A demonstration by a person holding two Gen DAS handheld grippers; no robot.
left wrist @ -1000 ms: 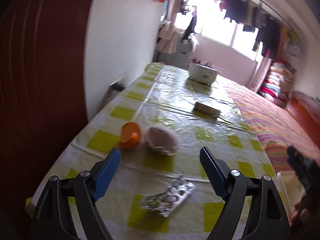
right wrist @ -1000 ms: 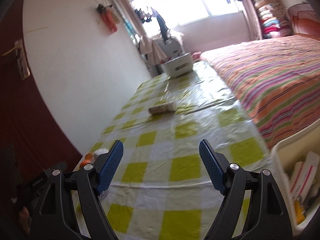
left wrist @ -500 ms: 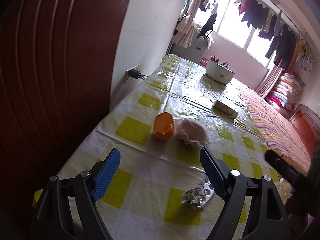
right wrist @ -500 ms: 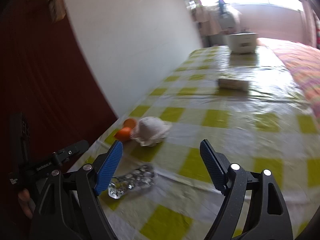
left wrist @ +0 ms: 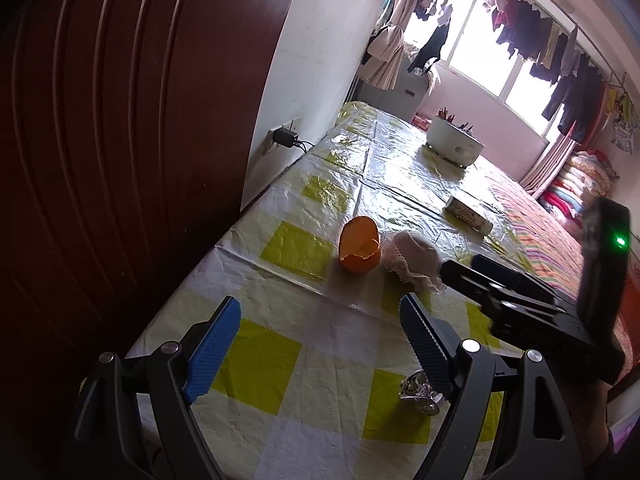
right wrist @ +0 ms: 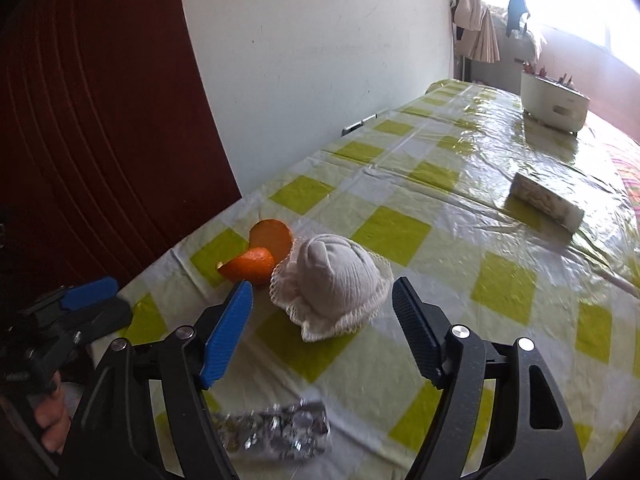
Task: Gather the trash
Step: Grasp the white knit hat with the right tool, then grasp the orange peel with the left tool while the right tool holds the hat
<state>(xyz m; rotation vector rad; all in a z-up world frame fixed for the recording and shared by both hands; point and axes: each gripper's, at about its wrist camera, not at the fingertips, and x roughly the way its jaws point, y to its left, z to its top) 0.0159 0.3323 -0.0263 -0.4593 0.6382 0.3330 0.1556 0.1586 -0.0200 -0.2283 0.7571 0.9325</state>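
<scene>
On the yellow-checked tablecloth (left wrist: 280, 364) lie an orange peel (left wrist: 360, 250), a white mesh fruit wrap (left wrist: 412, 258) and a crumpled foil blister pack (left wrist: 420, 390). My left gripper (left wrist: 320, 320) hovers open and empty, short of the peel. My right gripper (right wrist: 322, 300) is closing its jaws. The mesh wrap (right wrist: 332, 276) sits just beyond and between its tips, and the pads do not touch it. The peel (right wrist: 260, 252) lies left of the wrap. The foil pack (right wrist: 276, 428) is under the right gripper's fingers.
A small carton (right wrist: 544, 200) and a white pot (right wrist: 554, 100) stand farther along the table. A white wall and a dark red door (left wrist: 100, 160) border the left edge. A striped bed (left wrist: 560, 248) runs along the right. A hand (right wrist: 52, 424) holds the left gripper.
My right gripper has swung left across the table up to the mesh wrap, and its body now shows in the left wrist view. The left gripper has shifted left, leaving the foil pack behind its right finger.
</scene>
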